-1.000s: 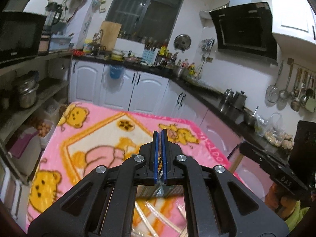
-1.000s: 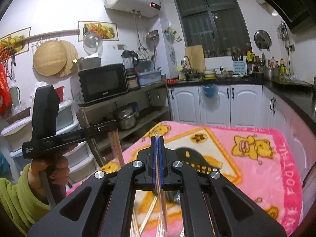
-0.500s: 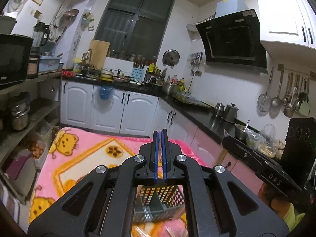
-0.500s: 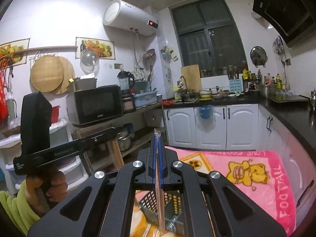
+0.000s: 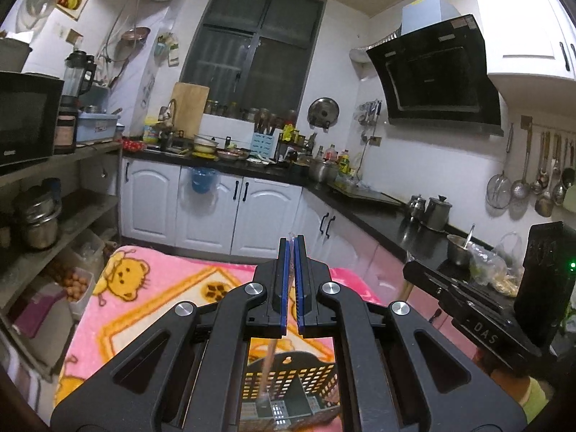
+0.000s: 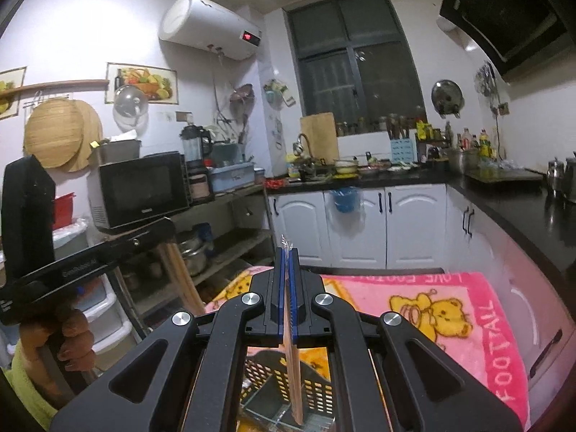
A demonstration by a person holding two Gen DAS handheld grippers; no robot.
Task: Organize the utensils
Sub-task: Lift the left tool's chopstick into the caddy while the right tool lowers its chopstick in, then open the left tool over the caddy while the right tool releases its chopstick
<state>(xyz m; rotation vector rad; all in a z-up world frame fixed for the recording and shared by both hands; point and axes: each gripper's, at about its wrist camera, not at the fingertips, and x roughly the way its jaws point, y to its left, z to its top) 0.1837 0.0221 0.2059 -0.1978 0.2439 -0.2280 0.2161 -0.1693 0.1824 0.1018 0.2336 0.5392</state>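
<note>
**A:** How far along is the tidying?

**B:** Partway, I think. The left black two-finger gripper [image 5: 291, 280] has its blue pads almost closed on a thin brown wooden chopstick in a clear wrapper [image 5: 268, 363]. The stick hangs down into the dark grey plastic basket with small square holes [image 5: 288, 378].

**A:** And the right side?

**B:** The right black two-finger gripper [image 6: 287, 288] pinches another flat light-brown wooden chopstick [image 6: 293, 378]. Its low end is over the same basket [image 6: 273, 378], maybe already inside; that part is hard to see.

**A:** So what is left?

**B:** Both sticks must be let go. I can't tell if more are waiting on the fluffy pink blanket with yellow bears [image 6: 468, 309].

**A:** What do things feel like?

**B:** The sticks look smooth and stiff, the basket hard, the blanket soft.
</note>
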